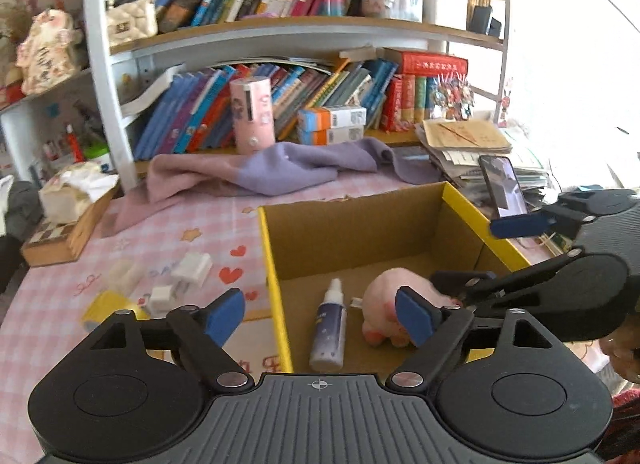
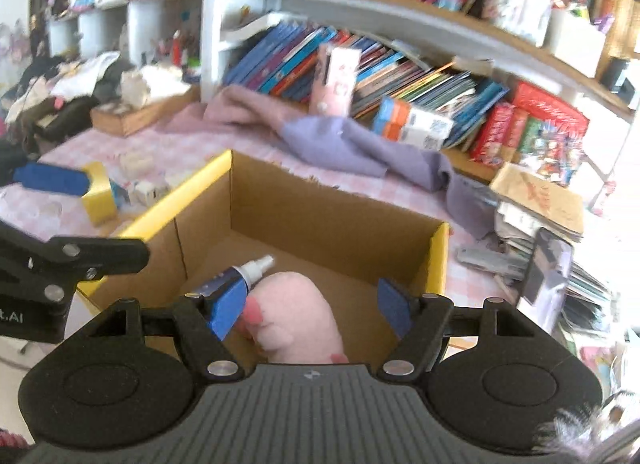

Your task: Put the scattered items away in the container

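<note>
- Corrugated brown cardboard forms the container [image 1: 360, 224], an open rectangular box with yellow-faced rims, standing on the worktop [image 1: 168, 220] straight ahead of both pairs of fingers.
- Inside it, on the bare cardboard floor, lie two things: a slim spray bottle [image 1: 329, 334] with a white nozzle and a dark blue label, flat on its side, and a soft pink plush toy [image 1: 390, 300], rounded and fuzzy, just beside the bottle.
- The left gripper [image 1: 320, 318] stands wide open with nothing held; the spray bottle shows in the gap between its blue padded fingers [image 1: 226, 314], clear of both, and the plush sits just behind the right-hand pad.
- The right gripper [image 2: 314, 312] is likewise spread wide and empty; the plush fills the space beyond its fingers [image 2: 228, 304], and the bottle's nozzle pokes out past the left-hand pad.
- Both grippers have black hard-plastic arms with ribbed grey bodies.
- Left of the left gripper's fingers, outside the box on the pink checked cloth with hearts and stars, lie the scattered items: two white plug-like blocks [image 1: 192, 268], a pale blurred piece [image 1: 124, 276] and a yellow box [image 1: 108, 310].
- Beyond the container a lilac and mauve knitted cloth [image 1: 276, 168] lies rumpled along the foot of a bookshelf [image 1: 280, 32] packed with leaning books.
- To the right of the fingers a dark glossy phone [image 1: 504, 188] leans upright against a stack of papers.
</note>
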`<state>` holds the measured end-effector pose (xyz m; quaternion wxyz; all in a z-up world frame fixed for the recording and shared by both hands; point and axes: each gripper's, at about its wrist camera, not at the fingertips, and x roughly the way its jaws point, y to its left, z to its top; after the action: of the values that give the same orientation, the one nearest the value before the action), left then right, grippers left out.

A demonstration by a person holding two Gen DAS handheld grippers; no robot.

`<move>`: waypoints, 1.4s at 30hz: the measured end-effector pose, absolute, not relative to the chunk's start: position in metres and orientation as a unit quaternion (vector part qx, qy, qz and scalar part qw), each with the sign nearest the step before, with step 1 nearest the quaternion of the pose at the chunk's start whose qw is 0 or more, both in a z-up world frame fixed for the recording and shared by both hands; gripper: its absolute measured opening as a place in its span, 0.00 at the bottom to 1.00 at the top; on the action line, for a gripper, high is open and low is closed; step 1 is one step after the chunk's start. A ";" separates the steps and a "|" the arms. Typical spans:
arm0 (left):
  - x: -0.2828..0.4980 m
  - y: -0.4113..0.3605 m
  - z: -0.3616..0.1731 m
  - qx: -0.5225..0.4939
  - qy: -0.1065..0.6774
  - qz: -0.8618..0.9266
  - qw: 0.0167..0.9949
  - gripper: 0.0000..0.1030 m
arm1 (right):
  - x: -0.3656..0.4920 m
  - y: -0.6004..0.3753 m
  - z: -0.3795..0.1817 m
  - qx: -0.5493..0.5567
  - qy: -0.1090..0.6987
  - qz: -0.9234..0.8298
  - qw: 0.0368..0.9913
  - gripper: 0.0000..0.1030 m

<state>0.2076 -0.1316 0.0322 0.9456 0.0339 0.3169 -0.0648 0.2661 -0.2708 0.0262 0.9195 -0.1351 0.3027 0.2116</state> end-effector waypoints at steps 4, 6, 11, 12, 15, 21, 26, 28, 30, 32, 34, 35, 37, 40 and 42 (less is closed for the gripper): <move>0.192 -0.124 0.033 0.035 0.312 -0.064 0.947 0.83 | 0.242 -0.270 0.035 -0.112 0.277 0.183 0.937 0.75; 0.183 -0.118 0.034 0.036 0.302 -0.063 0.950 0.85 | 0.229 -0.269 0.039 -0.101 0.265 0.171 0.944 0.75; 0.159 -0.105 0.030 0.024 0.291 -0.071 0.954 0.87 | 0.192 -0.267 0.044 -0.088 0.235 0.138 0.958 0.75; 0.154 -0.102 0.028 0.024 0.292 -0.075 0.953 0.87 | 0.184 -0.266 0.044 -0.085 0.232 0.132 0.960 0.75; 0.138 -0.095 0.023 0.029 0.295 -0.084 0.951 0.87 | 0.165 -0.263 0.042 -0.071 0.231 0.105 0.965 0.74; 0.094 -0.062 0.019 0.020 0.301 -0.077 0.950 0.88 | 0.114 -0.241 0.037 -0.067 0.213 0.053 0.973 0.73; 0.061 -0.035 0.016 0.026 0.287 -0.060 0.956 0.88 | 0.070 -0.217 0.027 -0.074 0.200 0.031 0.976 0.73; 0.051 -0.026 0.013 0.027 0.290 -0.059 0.955 0.88 | 0.055 -0.208 0.022 -0.070 0.205 0.028 0.976 0.73; 0.042 -0.017 0.010 0.031 0.295 -0.056 0.953 0.88 | 0.044 -0.201 0.018 -0.064 0.214 0.028 0.974 0.74; 0.034 -0.009 0.009 0.037 0.295 -0.053 0.953 0.88 | 0.035 -0.194 0.014 -0.049 0.232 0.029 0.971 0.74; 0.026 0.000 0.007 0.036 0.294 -0.051 0.954 0.88 | 0.033 -0.192 0.010 -0.021 0.263 0.033 0.964 0.74; 0.024 0.005 0.005 0.033 0.298 -0.052 0.952 0.88 | 0.034 -0.191 0.008 -0.006 0.282 0.035 0.959 0.74; 0.020 0.013 0.002 0.025 0.313 -0.052 0.948 0.88 | 0.034 -0.187 0.004 0.011 0.311 0.034 0.950 0.73; 0.015 0.024 0.001 0.016 0.322 -0.050 0.945 0.88 | 0.029 -0.175 0.002 0.013 0.324 0.040 0.945 0.73; 0.012 0.030 0.001 0.013 0.322 -0.048 0.946 0.88 | 0.026 -0.167 0.003 0.009 0.327 0.052 0.944 0.73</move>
<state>0.0116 0.0300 0.0008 0.9455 0.0131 0.3218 -0.0477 0.0265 -0.1674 0.0030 0.9436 0.0090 0.3269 0.0516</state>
